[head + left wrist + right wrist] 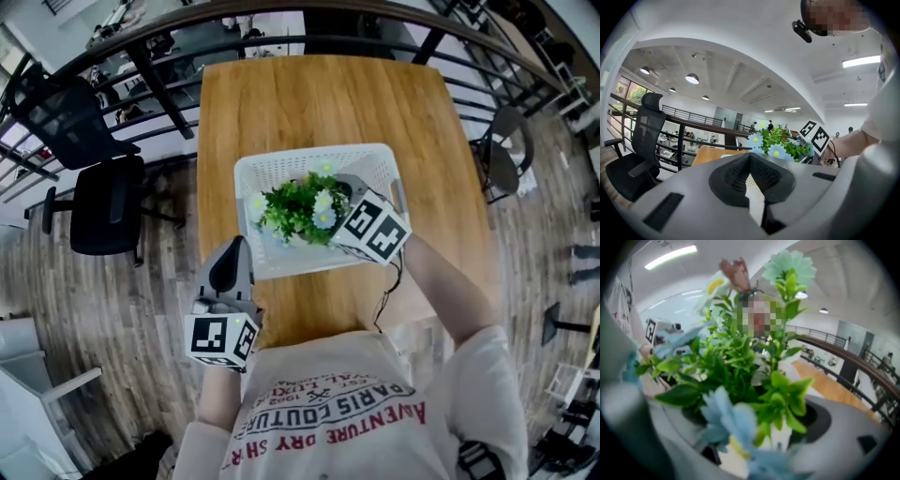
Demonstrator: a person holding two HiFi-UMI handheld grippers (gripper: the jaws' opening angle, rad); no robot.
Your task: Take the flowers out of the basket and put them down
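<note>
A bunch of green leaves with pale blue and white flowers [302, 210] is in the white latticed basket [281, 161] in the middle of the wooden table [319, 94]. My right gripper [339, 199] reaches into the bunch from the right. In the right gripper view its jaws stand to either side of the flowers [740, 366], closed on the lower stems; the fingertips are hidden by leaves. My left gripper [238, 247] hovers off the basket's front left corner, shut and holding nothing. The left gripper view shows the flowers [780, 143] beyond its own meeting tips [751, 157].
A black office chair [103, 202] stands left of the table, and a grey chair [506, 150] to the right. A dark railing [169, 47] curves behind the far end. Bare tabletop lies beyond the basket and at both its sides.
</note>
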